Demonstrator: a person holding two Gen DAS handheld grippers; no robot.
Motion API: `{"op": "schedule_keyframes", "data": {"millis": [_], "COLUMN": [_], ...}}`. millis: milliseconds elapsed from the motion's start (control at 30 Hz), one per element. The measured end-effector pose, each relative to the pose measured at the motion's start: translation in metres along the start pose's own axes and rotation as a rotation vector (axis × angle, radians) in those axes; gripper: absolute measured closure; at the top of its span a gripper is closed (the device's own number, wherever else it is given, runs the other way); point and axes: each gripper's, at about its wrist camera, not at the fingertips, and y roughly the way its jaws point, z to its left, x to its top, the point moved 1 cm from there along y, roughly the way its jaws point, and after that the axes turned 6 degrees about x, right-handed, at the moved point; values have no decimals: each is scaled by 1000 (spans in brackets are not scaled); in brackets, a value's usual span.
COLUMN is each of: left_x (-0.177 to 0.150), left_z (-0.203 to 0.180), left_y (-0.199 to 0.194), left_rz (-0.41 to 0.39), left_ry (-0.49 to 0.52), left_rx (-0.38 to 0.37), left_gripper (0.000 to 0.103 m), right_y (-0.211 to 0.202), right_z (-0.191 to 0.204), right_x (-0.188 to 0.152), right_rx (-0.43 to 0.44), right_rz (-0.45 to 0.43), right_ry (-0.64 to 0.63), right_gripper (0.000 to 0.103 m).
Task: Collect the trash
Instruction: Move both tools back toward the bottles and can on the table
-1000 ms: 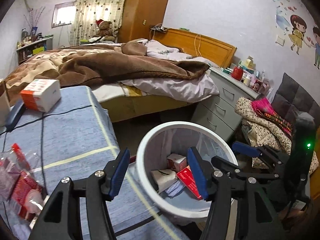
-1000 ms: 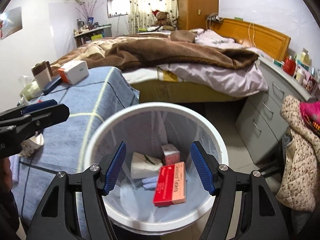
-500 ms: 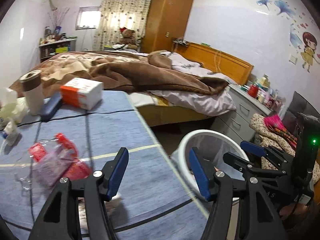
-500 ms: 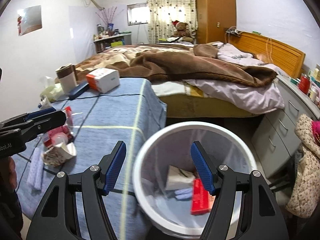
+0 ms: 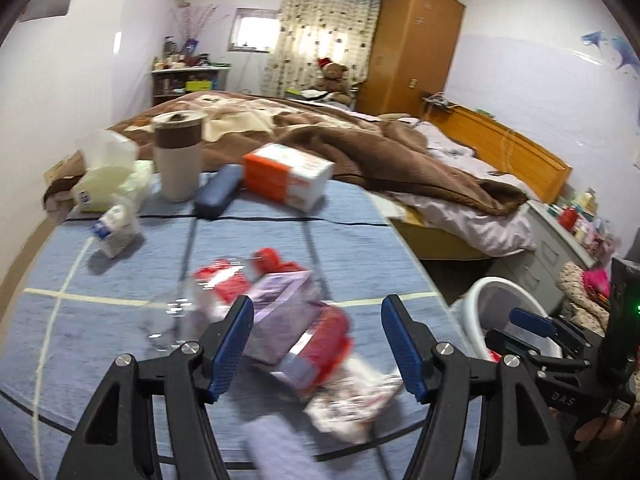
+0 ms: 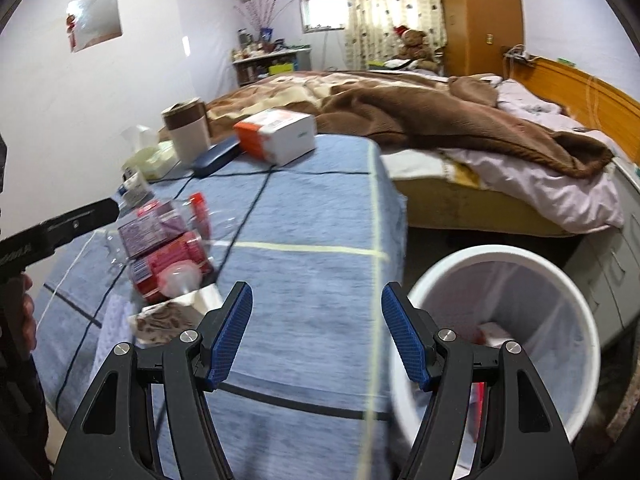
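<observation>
A heap of trash lies on the blue tablecloth (image 5: 120,280): a clear plastic bag with red and purple packets (image 5: 280,312) (image 6: 164,248), and a crumpled patterned wrapper (image 5: 356,400) (image 6: 164,320). My left gripper (image 5: 316,344) is open and empty, just above the heap. My right gripper (image 6: 316,336) is open and empty, over the table's right edge beside the white trash bin (image 6: 576,344) (image 5: 480,292), which holds some boxes. The left gripper's finger (image 6: 76,220) shows at the left of the right wrist view.
At the table's far end stand an orange and white box (image 5: 292,176), a dark blue case (image 5: 218,196), a brown-banded cup (image 5: 178,160), a plastic jug (image 5: 104,176) and a small bottle (image 5: 114,232). A black cable (image 5: 280,218) crosses the cloth. Behind are the bed (image 5: 360,136) and grey drawers (image 5: 560,236).
Both grippers have swung left, away from the bin and over the table. The left one now hangs over the trash heap. Both stay open and empty.
</observation>
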Motion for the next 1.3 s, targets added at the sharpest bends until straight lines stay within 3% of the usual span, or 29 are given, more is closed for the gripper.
{"op": "schedule_keyframes", "data": {"millis": [233, 467, 600, 800, 1033, 1300], "left_x": [-1, -2, 5, 16, 16, 16], "left_z": [42, 75, 79, 75, 76, 81], "left_y": [6, 21, 32, 53, 82, 97], "left_rz": [18, 56, 81, 104, 183, 217], "left_ry": [-45, -60, -15, 63, 85, 74], "left_rx": [54, 78, 99, 71, 60, 18], "left_gripper": [34, 32, 30, 28, 28, 28], "right_y": [21, 34, 39, 42, 40, 62], "right_z": [22, 44, 51, 60, 57, 72], "right_x": [-5, -9, -6, 3, 13, 6], "right_rx": [110, 159, 159, 160, 154, 172], "right_rz": [66, 112, 124, 127, 106, 216], "right_ry": [21, 8, -9, -55, -56, -192], "right_gripper": [34, 34, 34, 34, 34, 34]}}
